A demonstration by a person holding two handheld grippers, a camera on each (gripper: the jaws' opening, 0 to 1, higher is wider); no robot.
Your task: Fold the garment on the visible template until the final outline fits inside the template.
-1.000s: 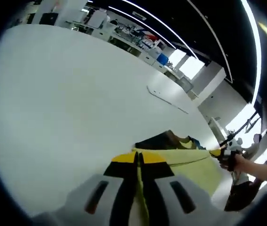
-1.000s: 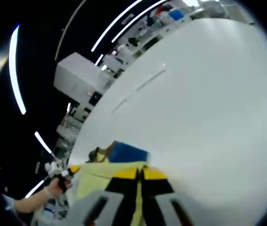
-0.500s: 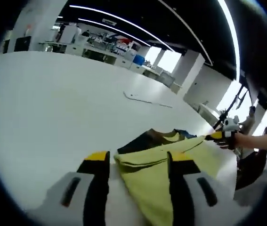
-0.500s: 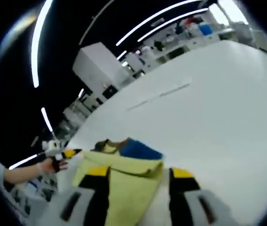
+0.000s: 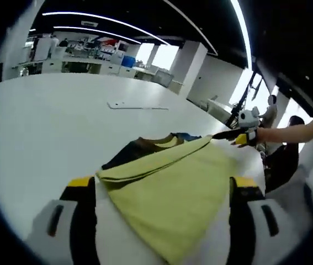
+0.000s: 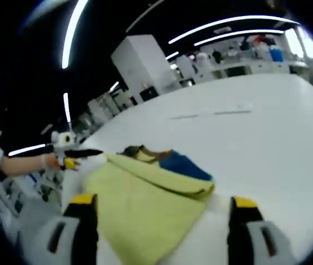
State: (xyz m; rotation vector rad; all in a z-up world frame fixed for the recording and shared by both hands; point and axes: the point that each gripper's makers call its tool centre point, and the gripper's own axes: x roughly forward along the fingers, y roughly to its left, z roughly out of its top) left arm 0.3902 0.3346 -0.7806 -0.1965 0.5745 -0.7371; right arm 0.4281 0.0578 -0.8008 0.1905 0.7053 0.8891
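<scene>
Lying limp on the table, garment looks light, soft; grip at fold edge. Left gripper and right gripper: jaws wide apart, empty.

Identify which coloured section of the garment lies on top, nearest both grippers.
The yellow-green panel, folded over the top; the dark brown and blue sections peek out beyond its far edge.

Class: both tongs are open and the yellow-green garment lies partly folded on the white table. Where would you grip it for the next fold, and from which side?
Probably the garment's free corner nearest the left tongs, approached low from the near side: it lies flat on the table, while the far edge is doubled over.
</scene>
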